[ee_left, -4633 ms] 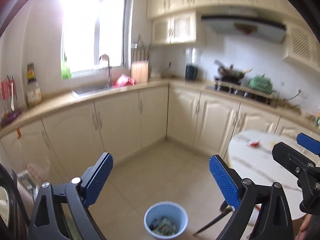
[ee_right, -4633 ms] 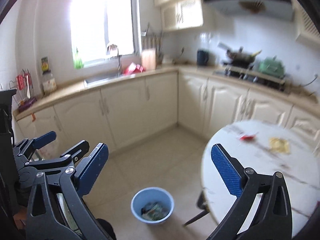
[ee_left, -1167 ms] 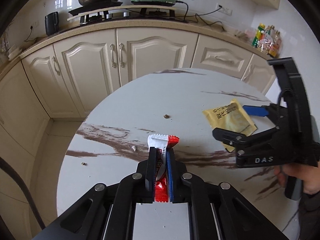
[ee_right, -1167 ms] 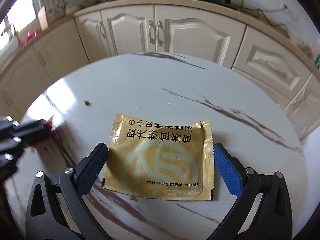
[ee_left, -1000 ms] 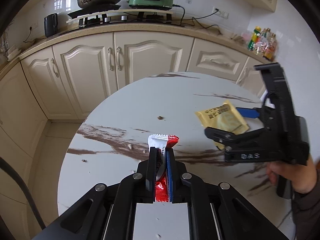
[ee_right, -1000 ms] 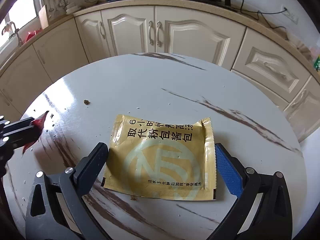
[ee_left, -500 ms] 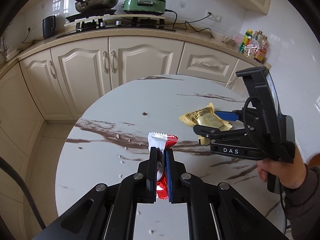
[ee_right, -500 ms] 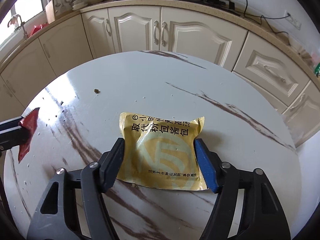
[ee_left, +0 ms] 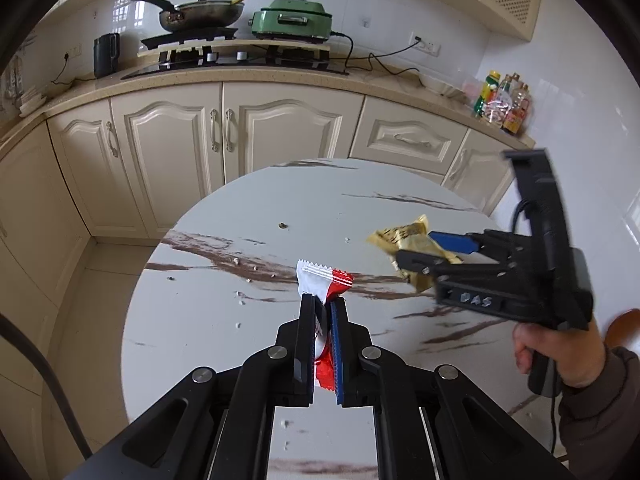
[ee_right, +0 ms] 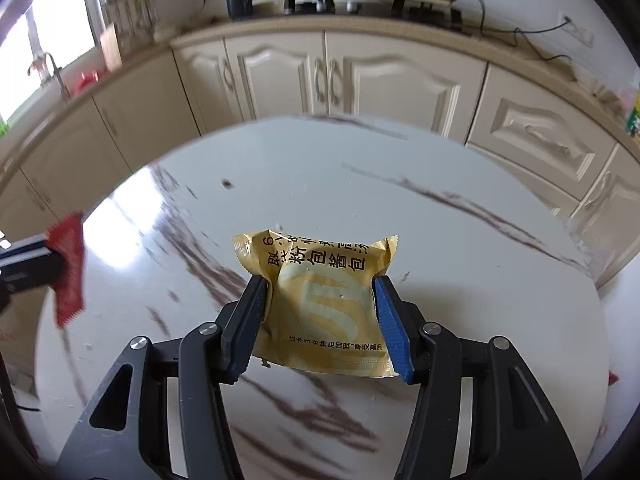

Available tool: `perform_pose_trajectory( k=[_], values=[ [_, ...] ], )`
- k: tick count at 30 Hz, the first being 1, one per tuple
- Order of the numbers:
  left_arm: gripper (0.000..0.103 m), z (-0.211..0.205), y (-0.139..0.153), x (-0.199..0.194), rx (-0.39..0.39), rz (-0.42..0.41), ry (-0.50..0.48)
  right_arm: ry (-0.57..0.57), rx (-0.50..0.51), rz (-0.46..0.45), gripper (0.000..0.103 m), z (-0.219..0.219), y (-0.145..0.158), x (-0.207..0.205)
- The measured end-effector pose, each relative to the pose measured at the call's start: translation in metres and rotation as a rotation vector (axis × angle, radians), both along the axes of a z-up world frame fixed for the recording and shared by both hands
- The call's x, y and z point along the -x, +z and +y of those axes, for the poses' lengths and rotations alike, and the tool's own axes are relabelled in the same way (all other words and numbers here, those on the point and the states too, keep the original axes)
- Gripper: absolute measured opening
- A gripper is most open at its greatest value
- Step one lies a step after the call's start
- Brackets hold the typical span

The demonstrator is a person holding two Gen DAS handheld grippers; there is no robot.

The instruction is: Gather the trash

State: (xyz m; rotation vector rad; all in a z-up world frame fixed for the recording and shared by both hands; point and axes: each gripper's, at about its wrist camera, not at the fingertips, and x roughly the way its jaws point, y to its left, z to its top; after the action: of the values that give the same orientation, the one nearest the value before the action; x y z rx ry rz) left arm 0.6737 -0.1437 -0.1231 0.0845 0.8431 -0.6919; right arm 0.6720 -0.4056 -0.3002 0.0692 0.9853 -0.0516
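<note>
Clamped on both sides — left gripper [ee_left: 323,312] on red-white wrapper [ee_left: 325,285], right gripper [ee_right: 322,320] squeezing yellow sachet [ee_right: 320,300] — just binning left, crumbs [ee_left: 245,270] too.

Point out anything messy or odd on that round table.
Small crumbs lie scattered across the marble table, plus one darker speck farther back. The yellow packet is buckled between the right gripper fingers. Nothing looks spilled or broken.

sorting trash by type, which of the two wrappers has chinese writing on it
The yellow sachet, squeezed between the right gripper fingers. The red-and-white wrapper in the left gripper shows no readable print.
</note>
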Motion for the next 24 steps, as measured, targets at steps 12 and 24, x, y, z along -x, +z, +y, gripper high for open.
perform_pose_trajectory(
  k=[12,24],
  values=[
    [0.003,0.063,0.032,0.082,0.105,-0.044,0.023,0.092,-0.069,-0.185,0.053,0.075,0.086,0.055],
    [0.002,0.158,0.053,0.188,0.159,-0.108,0.089,0.221,-0.137,-0.216,0.053,0.177,0.105,0.092]
  ],
)
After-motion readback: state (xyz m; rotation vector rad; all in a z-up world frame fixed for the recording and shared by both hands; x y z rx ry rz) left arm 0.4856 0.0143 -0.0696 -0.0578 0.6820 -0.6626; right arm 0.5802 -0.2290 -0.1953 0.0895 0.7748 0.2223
